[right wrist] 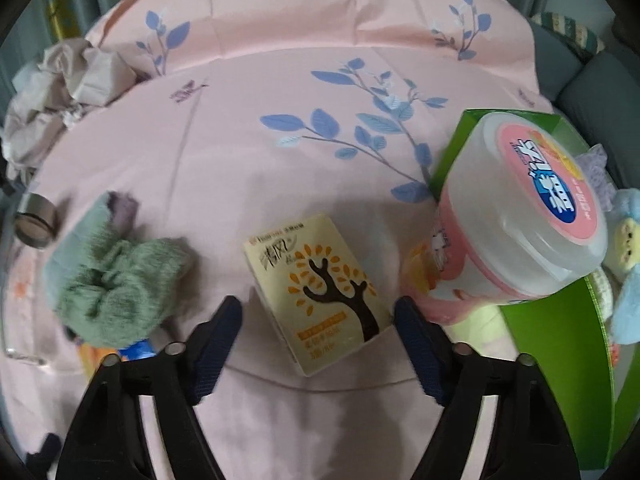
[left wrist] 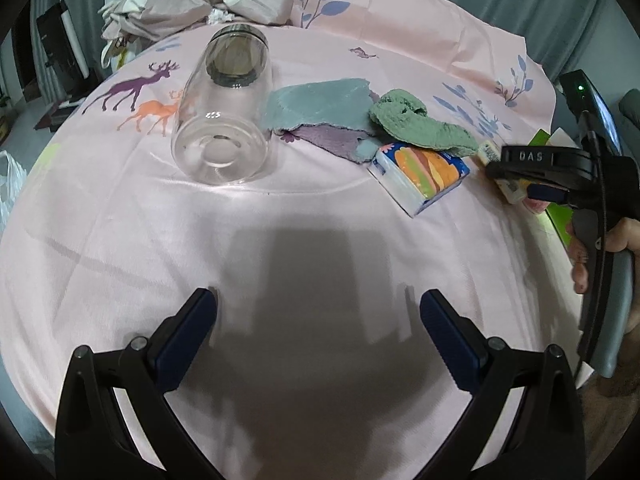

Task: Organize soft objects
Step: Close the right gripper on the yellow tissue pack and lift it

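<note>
Both tools (left wrist: 318, 312) (right wrist: 318, 320) low, spread wide, over pink sheet (left wrist: 320, 240).

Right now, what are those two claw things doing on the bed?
A person holds a gripper in each hand, tidying soft things on a pink sheet. The right gripper is open around a yellow tissue pack, not squeezing it yet. The left gripper hangs open over bare sheet. A glass jar lies on its side beside some cloths.
</note>
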`<state>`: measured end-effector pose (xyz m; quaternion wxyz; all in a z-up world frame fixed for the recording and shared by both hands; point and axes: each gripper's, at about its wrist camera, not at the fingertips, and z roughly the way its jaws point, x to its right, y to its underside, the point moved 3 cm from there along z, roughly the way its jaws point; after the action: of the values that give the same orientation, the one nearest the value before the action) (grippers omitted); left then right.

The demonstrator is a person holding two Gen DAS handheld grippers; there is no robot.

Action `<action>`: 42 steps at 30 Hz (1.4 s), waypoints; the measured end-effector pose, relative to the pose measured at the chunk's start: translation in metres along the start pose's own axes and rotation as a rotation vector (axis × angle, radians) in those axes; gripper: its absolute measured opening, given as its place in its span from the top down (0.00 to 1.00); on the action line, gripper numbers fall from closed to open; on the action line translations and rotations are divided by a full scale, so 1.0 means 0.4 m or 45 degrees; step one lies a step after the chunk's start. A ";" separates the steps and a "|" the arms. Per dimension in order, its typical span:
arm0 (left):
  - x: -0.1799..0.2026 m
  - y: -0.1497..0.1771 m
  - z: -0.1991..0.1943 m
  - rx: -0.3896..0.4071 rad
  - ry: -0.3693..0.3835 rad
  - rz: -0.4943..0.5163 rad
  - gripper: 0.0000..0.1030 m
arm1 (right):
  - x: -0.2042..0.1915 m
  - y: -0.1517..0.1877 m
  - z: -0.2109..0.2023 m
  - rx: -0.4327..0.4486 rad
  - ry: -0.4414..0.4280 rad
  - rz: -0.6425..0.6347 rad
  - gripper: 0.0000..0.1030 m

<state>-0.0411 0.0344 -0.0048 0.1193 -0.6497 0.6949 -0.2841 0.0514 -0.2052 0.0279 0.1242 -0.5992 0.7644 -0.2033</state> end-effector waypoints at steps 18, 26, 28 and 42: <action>0.011 0.006 0.004 0.037 -0.038 0.037 0.01 | -0.065 0.176 -0.122 -0.155 -0.316 -0.174 0.42; 0.005 0.001 -0.004 0.032 0.005 0.005 0.01 | -0.082 0.249 -0.165 -0.221 -0.431 -0.154 0.42; 0.006 0.001 -0.005 0.030 0.006 0.005 0.01 | -0.083 0.256 -0.176 -0.229 -0.484 -0.135 0.42; 0.046 -0.002 -0.044 -0.082 0.271 -0.143 0.12 | -0.029 0.228 -0.225 -0.154 -0.584 -0.070 0.40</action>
<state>-0.0521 0.0208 0.0136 0.0079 -0.6573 0.6749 -0.3352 -0.0637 -0.1610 0.0652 0.2528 -0.6566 0.7103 -0.0191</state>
